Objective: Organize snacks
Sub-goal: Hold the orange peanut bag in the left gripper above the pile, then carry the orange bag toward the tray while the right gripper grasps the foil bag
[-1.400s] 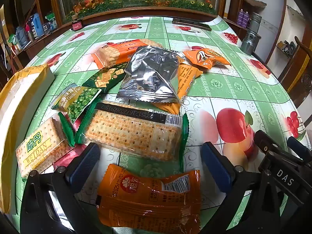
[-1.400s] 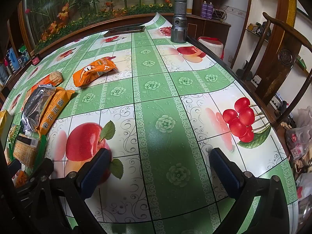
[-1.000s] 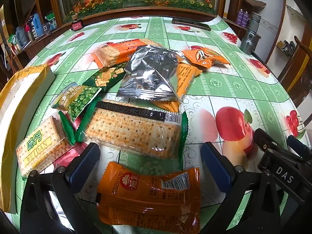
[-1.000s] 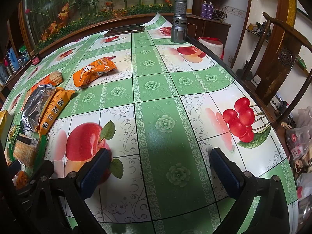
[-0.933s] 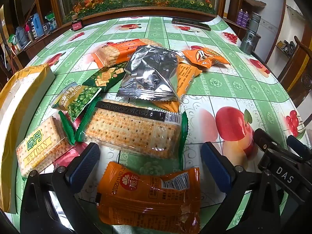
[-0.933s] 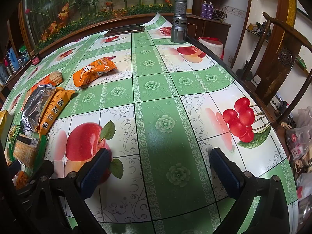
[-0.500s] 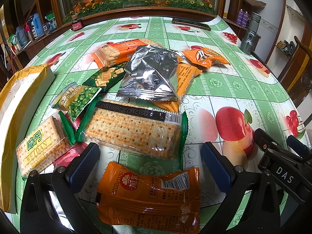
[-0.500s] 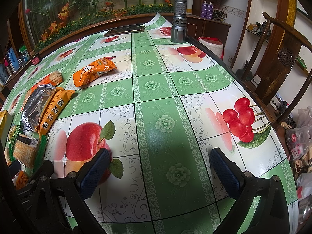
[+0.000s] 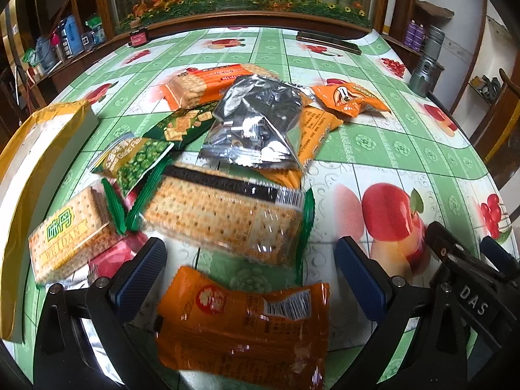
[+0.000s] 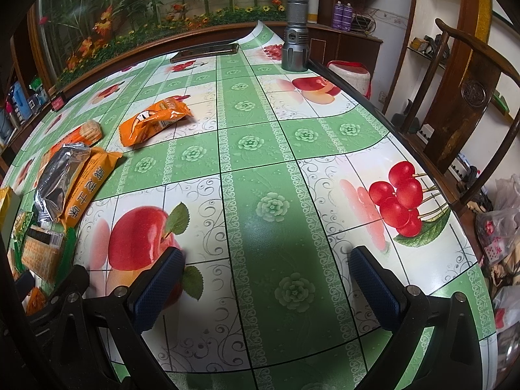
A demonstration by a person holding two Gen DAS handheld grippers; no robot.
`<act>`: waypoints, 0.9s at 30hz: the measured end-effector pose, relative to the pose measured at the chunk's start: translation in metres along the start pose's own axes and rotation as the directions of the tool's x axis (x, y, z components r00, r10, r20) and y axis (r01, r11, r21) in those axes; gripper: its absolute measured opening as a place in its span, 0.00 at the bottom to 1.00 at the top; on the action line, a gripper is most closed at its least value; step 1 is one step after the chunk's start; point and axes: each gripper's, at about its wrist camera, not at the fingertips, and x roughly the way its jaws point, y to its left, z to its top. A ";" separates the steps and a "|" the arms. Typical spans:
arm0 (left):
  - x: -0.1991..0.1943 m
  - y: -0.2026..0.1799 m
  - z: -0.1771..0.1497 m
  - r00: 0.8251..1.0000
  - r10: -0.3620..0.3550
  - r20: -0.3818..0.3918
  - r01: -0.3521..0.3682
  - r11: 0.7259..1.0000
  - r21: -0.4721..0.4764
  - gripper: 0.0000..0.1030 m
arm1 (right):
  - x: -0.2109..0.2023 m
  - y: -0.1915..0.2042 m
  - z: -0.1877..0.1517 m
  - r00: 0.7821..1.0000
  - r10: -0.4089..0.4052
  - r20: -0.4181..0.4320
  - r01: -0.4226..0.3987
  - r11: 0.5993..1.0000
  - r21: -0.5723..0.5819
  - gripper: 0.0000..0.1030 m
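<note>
Orange packet (image 9: 243, 318) lies between the left gripper's (image 9: 248, 273) wide-open, empty jaws, cracker pack (image 9: 224, 217) just beyond.

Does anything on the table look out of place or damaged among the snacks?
No damage or spills show. The snacks lie jumbled: the silver packet overlaps an orange packet, and one small orange bag lies apart from the pile.

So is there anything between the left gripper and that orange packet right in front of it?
Nothing visible. The left gripper is open and the orange packet lies flat on the tablecloth, partly between the two fingers. The long cracker pack lies just beyond it, not in the way.
</note>
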 end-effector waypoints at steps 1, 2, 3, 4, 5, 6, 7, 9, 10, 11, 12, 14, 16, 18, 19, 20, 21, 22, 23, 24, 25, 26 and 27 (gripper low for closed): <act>-0.004 -0.003 -0.005 1.000 -0.017 -0.011 0.017 1.000 0.023 1.00 | 0.000 0.001 0.000 1.000 0.000 0.000 0.000 1.000 0.000 1.00; -0.007 -0.003 -0.008 0.999 -0.031 -0.023 0.032 0.998 0.045 1.00 | 0.000 0.001 0.000 1.000 0.003 -0.001 -0.003 1.000 -0.002 1.00; -0.011 -0.007 -0.013 0.998 -0.051 -0.041 0.054 0.996 0.075 1.00 | 0.000 0.001 0.000 1.000 0.008 -0.005 -0.008 1.000 -0.004 1.00; -0.012 -0.010 -0.013 0.996 -0.065 -0.058 0.070 0.993 0.097 1.00 | -0.001 0.003 -0.001 1.000 0.012 -0.015 -0.012 1.000 -0.009 1.00; -0.016 -0.014 -0.016 0.993 -0.083 -0.082 0.093 0.987 0.129 1.00 | -0.003 -0.001 -0.002 0.999 0.016 -0.028 -0.016 1.000 -0.013 1.00; -0.019 -0.020 -0.020 0.989 -0.103 -0.110 0.120 0.979 0.166 1.00 | -0.005 -0.001 -0.003 0.999 0.018 -0.042 -0.019 1.000 -0.019 1.00; -0.024 -0.026 -0.025 0.982 -0.124 -0.145 0.153 0.966 0.209 1.00 | -0.006 0.002 -0.004 0.998 0.021 -0.052 -0.022 1.000 -0.021 1.00; -0.031 -0.038 -0.032 0.966 -0.151 -0.208 0.206 0.939 0.274 0.98 | -0.008 0.005 -0.006 0.997 0.008 -0.072 -0.009 1.000 -0.009 1.00; -0.038 -0.043 -0.036 0.958 -0.166 -0.232 0.235 0.922 0.308 0.87 | -0.009 0.007 -0.006 0.996 0.010 -0.087 -0.011 1.000 -0.013 1.00; -0.045 -0.044 -0.039 0.956 -0.170 -0.241 0.245 0.911 0.330 0.84 | -0.009 0.011 -0.007 0.995 0.017 -0.101 -0.020 0.999 -0.028 1.00; -0.053 -0.042 -0.041 0.952 -0.168 -0.256 0.251 0.906 0.340 0.82 | -0.010 0.013 -0.007 0.994 0.023 -0.107 -0.026 0.999 -0.036 1.00; -0.065 -0.026 -0.040 0.925 -0.245 -0.290 0.328 0.900 0.286 0.83 | -0.011 0.014 -0.009 0.994 0.026 -0.103 -0.030 0.999 -0.042 1.00; -0.082 -0.004 -0.036 0.910 -0.296 -0.291 0.369 0.899 0.238 0.83 | -0.010 0.013 -0.010 0.994 0.028 -0.104 -0.033 0.998 -0.048 1.00; -0.100 0.020 -0.032 0.913 -0.312 -0.264 0.371 0.903 0.217 0.83 | -0.010 0.014 -0.007 0.990 0.031 -0.135 -0.039 0.997 -0.061 0.96; -0.108 0.033 -0.030 0.917 -0.317 -0.243 0.368 0.908 0.202 0.83 | -0.013 0.015 -0.007 0.989 0.033 -0.142 -0.042 0.997 -0.060 0.83; -0.115 0.046 -0.031 0.924 -0.312 -0.221 0.354 0.916 0.187 0.83 | -0.018 0.017 -0.006 0.989 0.046 -0.141 -0.055 0.997 -0.060 0.75; -0.118 0.062 -0.030 0.933 -0.297 -0.203 0.332 0.929 0.163 0.83 | -0.022 0.021 -0.007 0.987 0.074 -0.144 -0.083 0.995 -0.060 0.75; -0.116 0.078 -0.030 0.935 -0.290 -0.202 0.320 0.938 0.136 0.83 | -0.027 0.027 -0.007 0.983 0.114 -0.145 -0.124 0.990 -0.063 0.75; -0.114 0.092 -0.032 0.936 -0.285 -0.206 0.310 0.945 0.101 0.83 | -0.032 0.037 -0.008 0.975 0.163 -0.148 -0.176 0.981 -0.079 0.75; -0.111 0.105 -0.033 0.936 -0.282 -0.212 0.299 0.953 0.056 0.83 | -0.034 0.048 -0.008 0.967 0.199 -0.158 -0.217 0.971 -0.101 0.74; -0.106 0.120 -0.034 0.936 -0.275 -0.220 0.282 0.960 -0.001 0.83 | -0.036 0.059 -0.008 0.956 0.238 -0.171 -0.261 0.957 -0.128 0.74; -0.105 0.131 -0.037 0.935 -0.275 -0.222 0.272 0.961 -0.042 0.83 | -0.038 0.074 -0.007 0.943 0.278 -0.185 -0.308 0.938 -0.160 0.74; -0.103 0.139 -0.039 0.934 -0.281 -0.222 0.270 0.959 -0.082 0.83 | -0.040 0.084 -0.005 0.932 0.306 -0.192 -0.341 0.921 -0.186 0.74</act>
